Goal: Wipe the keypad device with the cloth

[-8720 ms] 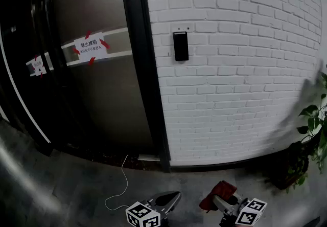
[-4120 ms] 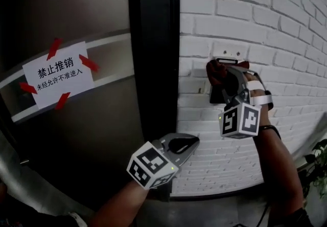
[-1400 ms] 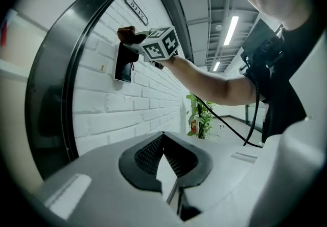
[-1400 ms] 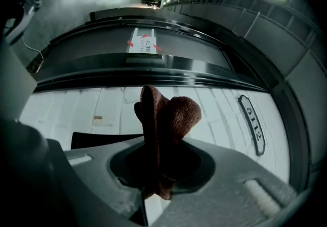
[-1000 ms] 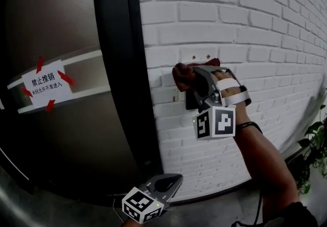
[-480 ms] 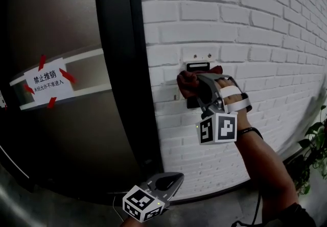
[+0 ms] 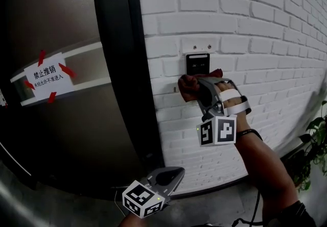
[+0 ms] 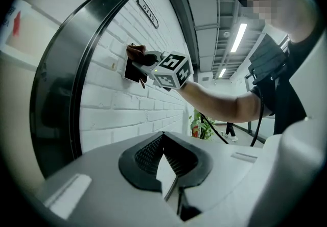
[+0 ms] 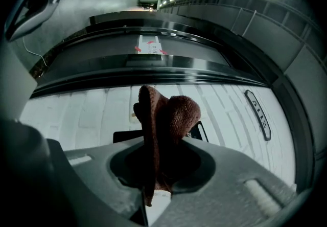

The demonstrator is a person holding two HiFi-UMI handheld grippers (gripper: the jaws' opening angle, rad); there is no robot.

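Head view: the black, rectangular keypad device (image 7: 197, 63) is mounted on the white brick wall (image 7: 265, 26) at centre frame. The right gripper (image 7: 195, 87) holds a rust-red cloth (image 7: 186, 87) over its lower part.

Left gripper view: the left gripper (image 8: 164, 144) has its jaws together, with nothing between them.

Right gripper view: the jaws pinch the bunched cloth, and the dark device panel shows behind it.
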